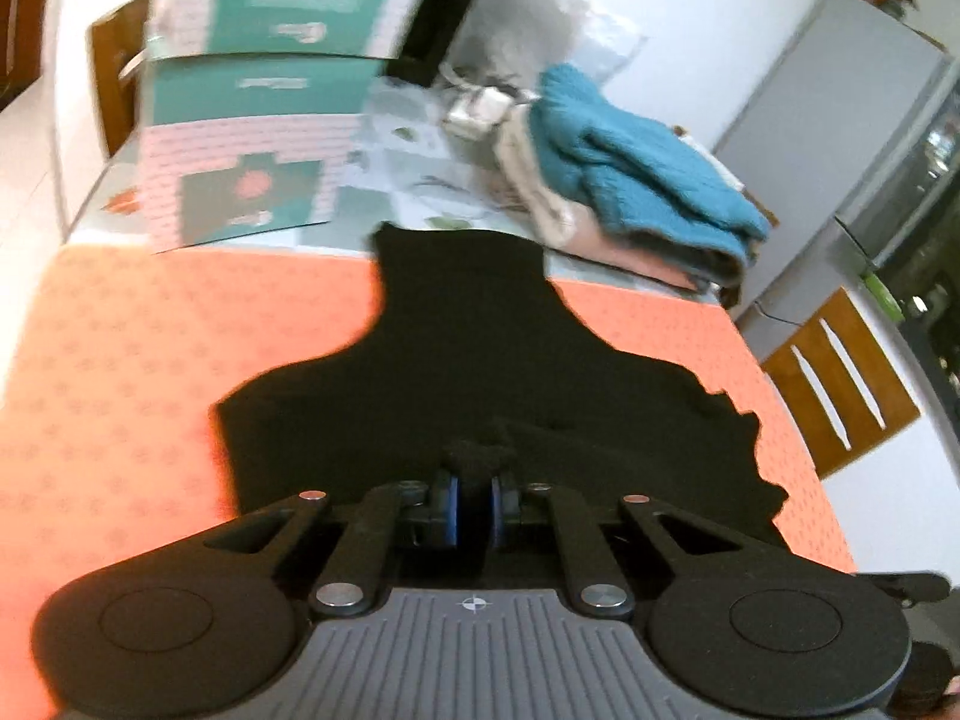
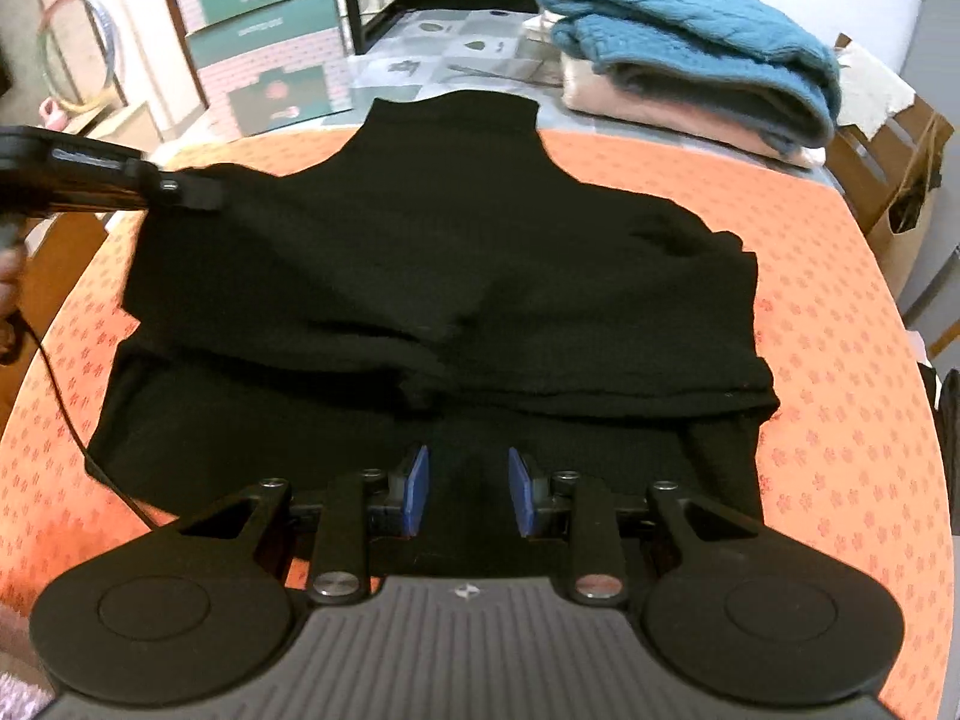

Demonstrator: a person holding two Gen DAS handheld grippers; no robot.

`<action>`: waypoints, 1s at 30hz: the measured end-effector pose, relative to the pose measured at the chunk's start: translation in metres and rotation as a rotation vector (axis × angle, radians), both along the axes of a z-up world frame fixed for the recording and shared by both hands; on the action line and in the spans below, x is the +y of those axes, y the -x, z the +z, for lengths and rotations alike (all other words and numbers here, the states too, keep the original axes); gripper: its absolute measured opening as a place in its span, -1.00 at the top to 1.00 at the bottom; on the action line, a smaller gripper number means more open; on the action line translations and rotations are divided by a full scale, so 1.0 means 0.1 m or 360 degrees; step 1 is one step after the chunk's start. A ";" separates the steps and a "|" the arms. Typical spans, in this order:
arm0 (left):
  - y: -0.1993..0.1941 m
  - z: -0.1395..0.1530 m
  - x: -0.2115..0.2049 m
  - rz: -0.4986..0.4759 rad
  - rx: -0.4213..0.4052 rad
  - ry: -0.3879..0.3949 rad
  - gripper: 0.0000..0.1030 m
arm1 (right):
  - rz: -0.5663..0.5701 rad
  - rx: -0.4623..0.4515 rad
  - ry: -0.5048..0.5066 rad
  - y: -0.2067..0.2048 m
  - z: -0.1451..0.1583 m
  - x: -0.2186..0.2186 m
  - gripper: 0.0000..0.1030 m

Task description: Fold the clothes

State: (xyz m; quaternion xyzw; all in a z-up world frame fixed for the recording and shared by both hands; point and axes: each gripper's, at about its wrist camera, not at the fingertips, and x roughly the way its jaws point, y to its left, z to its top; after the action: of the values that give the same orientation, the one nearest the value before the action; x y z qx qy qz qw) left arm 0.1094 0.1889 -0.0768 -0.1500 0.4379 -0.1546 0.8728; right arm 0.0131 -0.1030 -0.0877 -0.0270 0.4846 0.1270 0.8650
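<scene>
Black knit high-neck sweater (image 2: 432, 276) lies flat on orange patterned tablecloth (image 2: 840, 360), collar at 12 o'clock. Left gripper (image 1: 474, 504) pinches a bunched fold; right gripper (image 2: 468, 492) hovers part-open, empty. Probably soft, limp, light: grab edges. Folded teal sweater (image 2: 690, 42) beyond.

The garment (image 2: 432, 252) was plain black. The cloth (image 2: 840, 360) beneath it was orange-red with a repeating small darker flower motif. The top sweater (image 2: 690, 30) of the pile was teal, knit-textured, over pale pink and cream items. The boxes (image 1: 264, 90) were teal and pink-white patterned. Gripper pads (image 2: 419, 489) were blue on black bodies. The chair (image 1: 840, 384) was brown wood.
</scene>
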 end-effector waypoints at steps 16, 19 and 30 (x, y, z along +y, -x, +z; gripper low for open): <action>-0.01 -0.27 0.67 0.0203 0.0376 -0.0049 0.67 | 0.0394 -0.0082 0.0066 -0.28 -0.07 0.72 0.22; 0.04 -0.23 0.66 0.0196 0.0321 -0.0079 0.43 | 0.0394 -0.0062 0.0074 -0.29 -0.08 0.74 0.22; -0.23 0.24 0.07 -0.0214 -0.0053 0.0006 -0.07 | 0.0007 0.0036 -0.0318 -0.34 0.00 0.28 0.22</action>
State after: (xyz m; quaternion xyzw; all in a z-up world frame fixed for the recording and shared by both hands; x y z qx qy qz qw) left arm 0.1320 0.1958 -0.0527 -0.1192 0.4320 -0.2161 0.8674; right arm 0.0476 -0.0752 -0.0874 0.0598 0.4793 0.1771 0.8575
